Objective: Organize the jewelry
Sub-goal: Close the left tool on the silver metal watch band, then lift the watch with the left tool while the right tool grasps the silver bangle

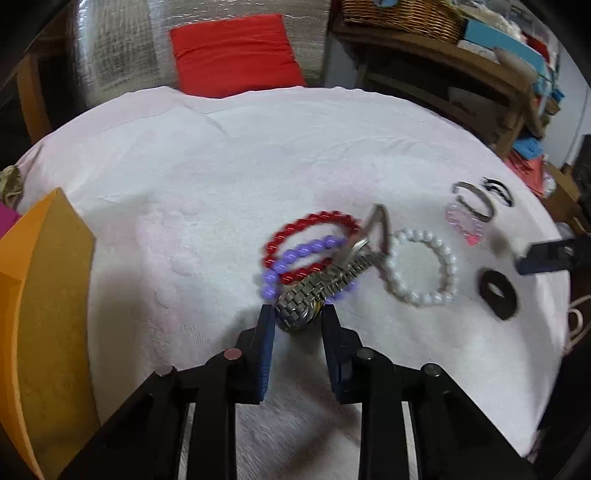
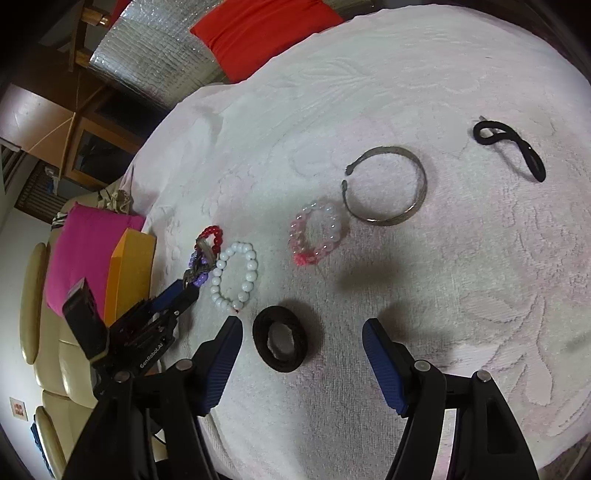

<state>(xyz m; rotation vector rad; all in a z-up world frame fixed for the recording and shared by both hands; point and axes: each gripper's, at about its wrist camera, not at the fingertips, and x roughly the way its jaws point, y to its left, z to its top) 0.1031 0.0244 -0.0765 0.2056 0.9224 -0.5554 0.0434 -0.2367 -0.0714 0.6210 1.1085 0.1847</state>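
Observation:
My left gripper [image 1: 297, 315] is shut on one end of a silver metal watch [image 1: 325, 284], which lies across a red bead bracelet [image 1: 321, 216] and a purple bead bracelet [image 1: 295, 253] on a white towel [image 1: 221, 166]. A white bead bracelet [image 1: 448, 258] lies just right of them. My right gripper [image 2: 303, 325] stands open over a black scrunchie [image 2: 280, 363], with nothing between its fingers. Further off lie a pink and clear bead bracelet [image 2: 317, 236], a metal cuff bangle [image 2: 424, 181] and a thin black hair tie [image 2: 524, 151].
An orange box [image 1: 44, 295] stands at the towel's left edge, with a pink cloth [image 2: 85, 251] behind it. A red cushion [image 1: 236, 51] lies beyond the far edge. A wooden shelf with a wicker basket [image 1: 402, 14] is at the back right.

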